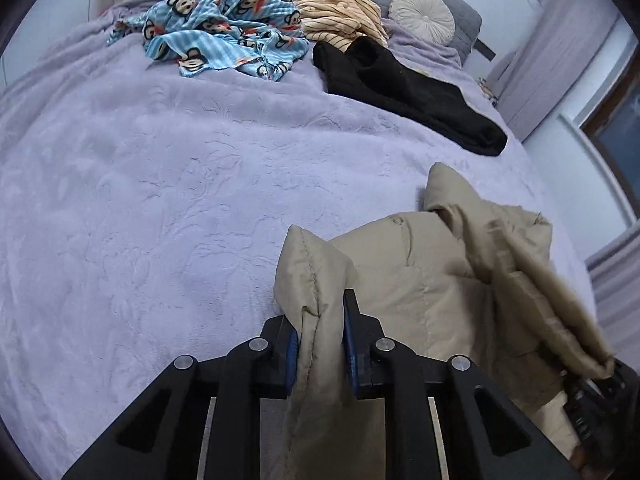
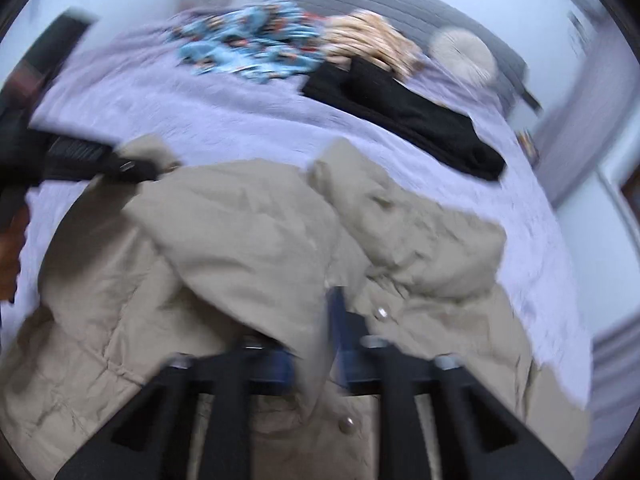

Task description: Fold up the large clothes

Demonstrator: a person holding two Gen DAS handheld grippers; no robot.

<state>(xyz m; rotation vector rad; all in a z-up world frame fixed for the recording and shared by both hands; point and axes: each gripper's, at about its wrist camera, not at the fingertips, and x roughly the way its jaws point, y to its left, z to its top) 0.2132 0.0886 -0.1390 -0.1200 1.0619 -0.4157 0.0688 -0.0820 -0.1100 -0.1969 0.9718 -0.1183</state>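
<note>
Across the near edge of the lilac bedspread (image 1: 140, 208) lies one beige padded coat (image 2: 240, 232), its lower part cut off by both frames. The left gripper (image 1: 320, 344) pinches a stitched fold of it between blue pads; the right gripper (image 2: 316, 356) is clamped on another fold, though blur smears that view. Beyond lie three other garments: one black (image 1: 404, 92), one blue monkey-print (image 1: 224, 36), one striped yellow (image 1: 340, 12), plus one round cushion (image 1: 422, 16).
</note>
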